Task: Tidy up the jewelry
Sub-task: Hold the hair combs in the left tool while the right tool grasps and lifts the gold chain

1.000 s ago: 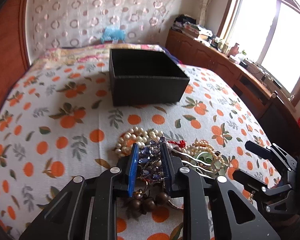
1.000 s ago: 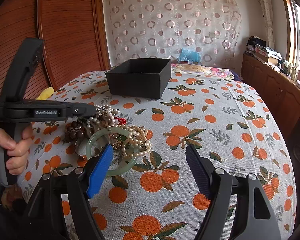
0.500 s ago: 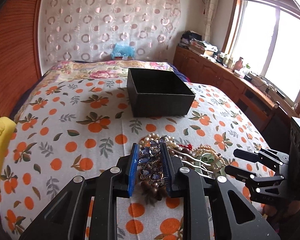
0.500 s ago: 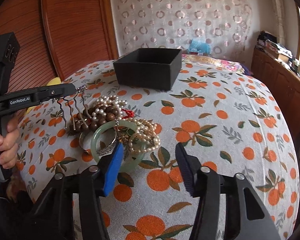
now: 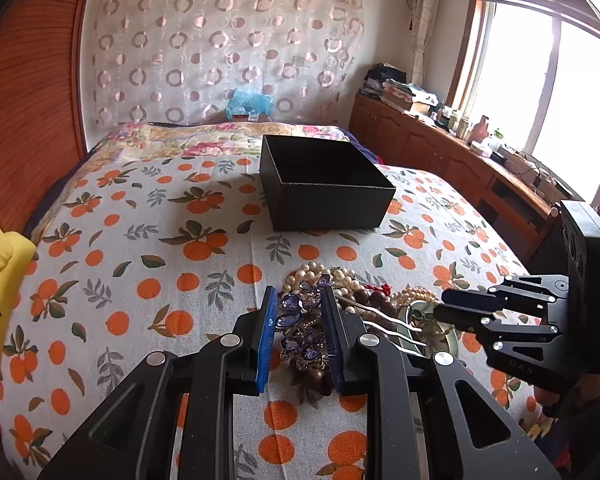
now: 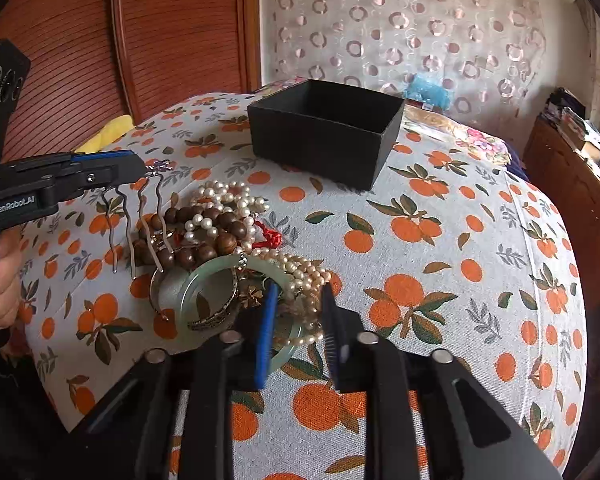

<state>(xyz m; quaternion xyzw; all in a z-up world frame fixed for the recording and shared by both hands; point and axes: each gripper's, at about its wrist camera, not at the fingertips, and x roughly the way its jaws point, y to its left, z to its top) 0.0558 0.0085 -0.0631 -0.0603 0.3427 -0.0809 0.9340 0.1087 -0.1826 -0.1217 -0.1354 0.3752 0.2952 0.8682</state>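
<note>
My left gripper [image 5: 298, 300] is shut on a purple-jewelled hair comb [image 5: 300, 320] and holds it above the jewelry pile; its metal prongs [image 6: 134, 232] hang down in the right wrist view. My right gripper [image 6: 298, 292] has narrowed around the pearl strand [image 6: 304, 276] over the green jade bangle [image 6: 204, 284]; I cannot tell whether it grips. The pile holds pearls [image 6: 224, 200], brown wooden beads [image 6: 208, 232] and a red knot [image 6: 268, 236]. An open black box [image 5: 320, 184] stands farther back, also in the right wrist view [image 6: 320, 136].
The bed [image 5: 140, 248] has an orange-print cover. A yellow cloth [image 5: 0, 280] lies at its left edge. A wooden headboard [image 6: 160, 40] stands on the left, and wooden cabinets [image 5: 440, 152] with clutter run under the window on the right.
My left gripper has lifted the comb up off the pile. My right gripper has moved in over the bangle and pearls and its jaws have narrowed a lot.
</note>
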